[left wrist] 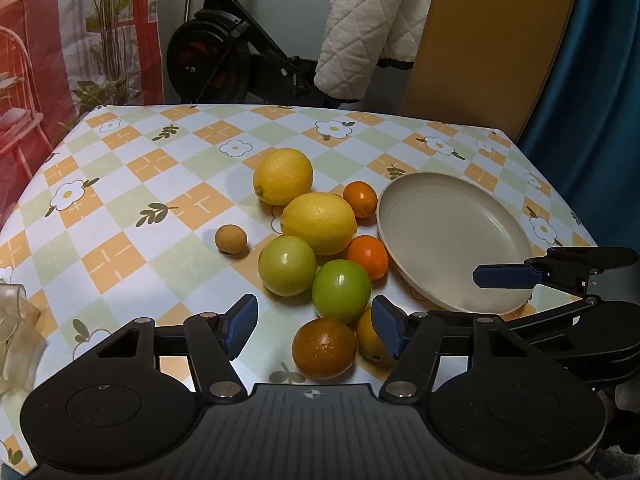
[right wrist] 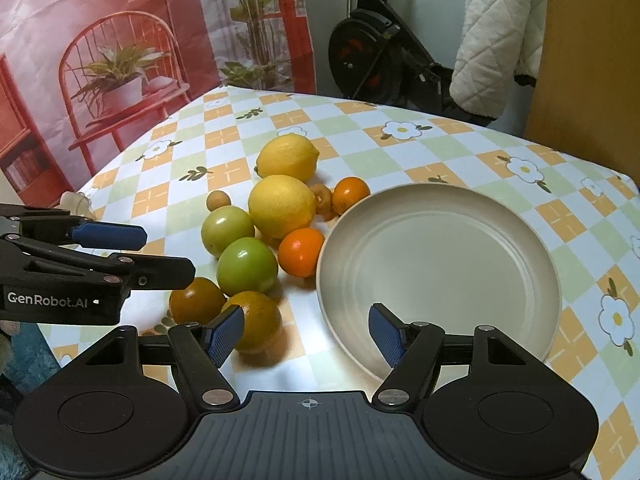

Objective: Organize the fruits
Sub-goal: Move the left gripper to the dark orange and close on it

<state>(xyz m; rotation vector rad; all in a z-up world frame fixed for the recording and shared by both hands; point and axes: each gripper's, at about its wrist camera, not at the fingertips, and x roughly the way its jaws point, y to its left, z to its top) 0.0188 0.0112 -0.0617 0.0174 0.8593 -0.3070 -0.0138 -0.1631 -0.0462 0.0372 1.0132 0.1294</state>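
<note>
A cluster of fruit lies on the checked tablecloth: two lemons (left wrist: 283,176) (left wrist: 318,222), two green fruits (left wrist: 287,265) (left wrist: 341,290), two small oranges (left wrist: 360,199) (left wrist: 368,257), a dark orange (left wrist: 324,348), a yellow-orange fruit (right wrist: 256,320) and a small brown round fruit (left wrist: 230,239). A beige plate (left wrist: 452,240) sits to their right, with nothing in it. My left gripper (left wrist: 315,326) hovers open over the dark orange, its pads clear of it. My right gripper (right wrist: 306,328) hangs open over the plate's (right wrist: 440,260) near-left rim, holding nothing.
A crumpled clear plastic item (left wrist: 14,320) lies at the table's left edge. Beyond the far edge stand an exercise bike (left wrist: 224,52), a white quilted jacket (left wrist: 368,20) and a wooden board (left wrist: 492,40). A printed backdrop (right wrist: 120,60) hangs on the left.
</note>
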